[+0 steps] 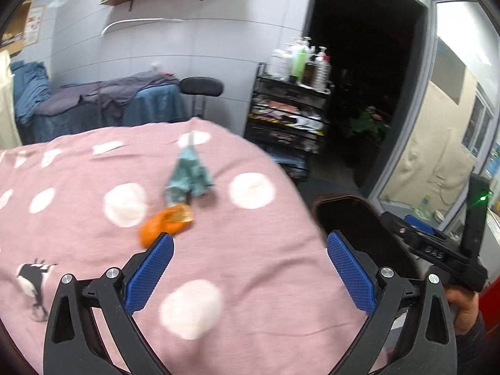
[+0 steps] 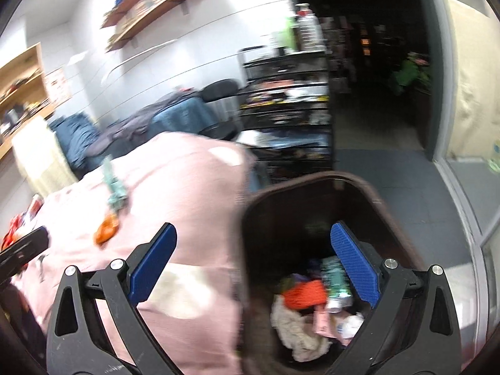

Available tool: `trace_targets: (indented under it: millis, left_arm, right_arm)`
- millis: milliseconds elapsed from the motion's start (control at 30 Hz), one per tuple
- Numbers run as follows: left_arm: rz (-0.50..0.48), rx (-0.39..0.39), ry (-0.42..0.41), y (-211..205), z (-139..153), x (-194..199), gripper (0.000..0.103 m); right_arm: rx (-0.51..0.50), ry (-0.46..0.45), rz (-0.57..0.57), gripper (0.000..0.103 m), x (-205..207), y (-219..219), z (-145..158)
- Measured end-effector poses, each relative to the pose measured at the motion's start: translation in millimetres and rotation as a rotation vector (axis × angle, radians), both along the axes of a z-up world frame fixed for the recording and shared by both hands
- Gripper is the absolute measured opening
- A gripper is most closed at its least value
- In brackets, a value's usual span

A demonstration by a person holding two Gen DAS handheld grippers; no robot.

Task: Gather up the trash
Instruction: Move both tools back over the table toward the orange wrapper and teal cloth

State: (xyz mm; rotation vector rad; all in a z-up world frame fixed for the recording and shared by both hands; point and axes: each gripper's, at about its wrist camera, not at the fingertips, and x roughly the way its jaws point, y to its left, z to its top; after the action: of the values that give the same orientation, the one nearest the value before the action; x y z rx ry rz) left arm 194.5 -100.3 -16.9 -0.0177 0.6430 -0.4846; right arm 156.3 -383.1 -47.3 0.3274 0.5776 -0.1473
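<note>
An orange wrapper (image 1: 165, 223) and a crumpled teal wrapper (image 1: 189, 172) lie on a pink spotted blanket (image 1: 234, 275). My left gripper (image 1: 250, 250) hovers open just in front of the orange wrapper, empty. A dark brown bin (image 2: 312, 206) stands beside the bed, holding several scraps, among them an orange piece (image 2: 304, 293). My right gripper (image 2: 253, 243) is open and empty over the bin's rim. In the right wrist view the orange wrapper (image 2: 106, 231) and teal wrapper (image 2: 114, 187) lie far left. The bin (image 1: 359, 218) sits right of the bed.
A black cart (image 1: 287, 115) with bottles stands past the bed, beside a dark doorway (image 1: 365, 78). A second bed with blue and grey covers (image 1: 103, 100) and a black stool (image 1: 201, 87) are behind. A hand (image 1: 465, 309) holds the other gripper at right.
</note>
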Motion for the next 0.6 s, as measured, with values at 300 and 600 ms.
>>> trace_targets:
  millis: [300, 600]
  left_arm:
    - [0.094, 0.102, 0.103, 55, -29, 36, 0.097]
    - [-0.011, 0.296, 0.159, 36, -48, 83, 0.097]
  right_arm:
    - [-0.069, 0.037, 0.268, 0.097, 55, 77, 11]
    - [-0.096, 0.055, 0.325, 0.097, 86, 121, 15]
